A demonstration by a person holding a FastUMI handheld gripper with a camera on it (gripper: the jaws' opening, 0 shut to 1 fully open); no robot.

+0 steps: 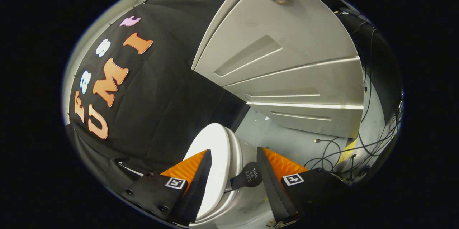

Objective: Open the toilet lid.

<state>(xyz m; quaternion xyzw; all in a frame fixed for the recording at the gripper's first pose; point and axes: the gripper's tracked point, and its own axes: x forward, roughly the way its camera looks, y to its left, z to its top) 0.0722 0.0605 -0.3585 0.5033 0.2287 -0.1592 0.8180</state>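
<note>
In the gripper view we see our gripper spread wide, gripping nothing. Between its fingers stand the white toilet lid and its dark pull tab. We judge the lid rigid and smooth; the soft tab offers the surest hold.

Glossy smooth plastic toilet lid

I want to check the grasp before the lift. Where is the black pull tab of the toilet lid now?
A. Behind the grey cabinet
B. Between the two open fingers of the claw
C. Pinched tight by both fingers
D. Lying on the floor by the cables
B: the black pull tab on the toilet lid hangs between the fingers of the open claw, neither pressing on it.
</note>
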